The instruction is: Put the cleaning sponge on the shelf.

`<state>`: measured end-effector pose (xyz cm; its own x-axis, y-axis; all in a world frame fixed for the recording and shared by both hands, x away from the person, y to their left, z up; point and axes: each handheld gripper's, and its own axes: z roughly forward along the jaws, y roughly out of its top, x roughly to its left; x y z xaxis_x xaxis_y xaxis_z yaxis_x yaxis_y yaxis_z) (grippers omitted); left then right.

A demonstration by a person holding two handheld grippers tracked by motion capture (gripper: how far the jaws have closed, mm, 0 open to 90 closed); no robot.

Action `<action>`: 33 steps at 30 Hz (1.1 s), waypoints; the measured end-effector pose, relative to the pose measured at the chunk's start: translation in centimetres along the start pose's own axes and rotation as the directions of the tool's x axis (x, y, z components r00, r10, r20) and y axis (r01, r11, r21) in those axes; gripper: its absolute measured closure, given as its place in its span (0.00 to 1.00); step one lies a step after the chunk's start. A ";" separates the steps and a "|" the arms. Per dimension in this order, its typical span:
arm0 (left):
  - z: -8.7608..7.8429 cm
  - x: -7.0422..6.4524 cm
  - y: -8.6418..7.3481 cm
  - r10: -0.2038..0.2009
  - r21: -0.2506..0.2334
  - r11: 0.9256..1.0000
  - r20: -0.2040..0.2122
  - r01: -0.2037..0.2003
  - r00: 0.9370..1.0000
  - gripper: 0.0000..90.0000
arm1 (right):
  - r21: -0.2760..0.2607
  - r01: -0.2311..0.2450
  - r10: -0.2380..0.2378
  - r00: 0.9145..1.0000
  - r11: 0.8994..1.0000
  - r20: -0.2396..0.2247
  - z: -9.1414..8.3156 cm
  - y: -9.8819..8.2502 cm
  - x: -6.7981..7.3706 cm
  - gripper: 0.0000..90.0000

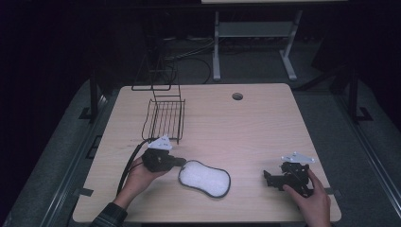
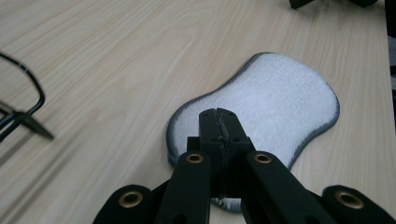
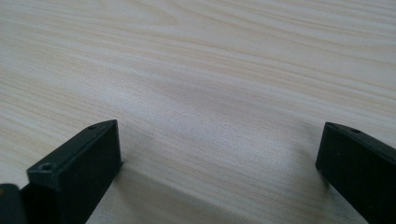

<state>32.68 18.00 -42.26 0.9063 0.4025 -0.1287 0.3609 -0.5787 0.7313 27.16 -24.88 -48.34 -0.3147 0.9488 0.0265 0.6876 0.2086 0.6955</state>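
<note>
1. Sponge pad (image 2: 275, 100), white with a grey rim, lies flat near the table's (image 1: 265, 123) front middle; my left tongs (image 2: 218, 122) are pressed closed, tips over its left end.
2. My right tongs (image 3: 219, 154) gape wide over bare wood, at the near right (image 1: 269, 178).
3. Farther left, a black wire rack (image 1: 163, 116) stands behind my left hand (image 1: 139, 177).
</note>
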 end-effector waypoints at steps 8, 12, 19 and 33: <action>2.0 0.3 1.1 0.008 0.008 1.000 0.021 -0.008 1.000 1.00 | 0.000 0.000 0.000 1.000 1.000 0.000 0.0 0.0 0.0 0.00; 3.1 0.6 1.3 0.010 0.029 1.000 0.034 -0.011 0.999 1.00 | 0.000 0.000 0.000 1.000 1.000 0.000 0.0 0.0 0.0 0.00; 4.3 0.4 0.9 0.007 0.075 0.997 0.044 -0.010 0.999 1.00 | 0.000 0.000 0.000 1.000 1.000 0.000 0.0 0.0 0.0 0.00; 3.9 0.8 0.2 -0.010 0.088 0.996 0.028 0.008 1.000 1.00 | 0.000 0.000 0.000 1.000 1.000 0.000 0.0 0.0 0.0 0.00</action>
<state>34.37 15.43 -44.88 0.9084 0.3882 -0.1550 0.3858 -0.6360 0.6683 27.16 -24.87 -48.34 -0.3145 0.9489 0.0267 0.6877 0.2084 0.6954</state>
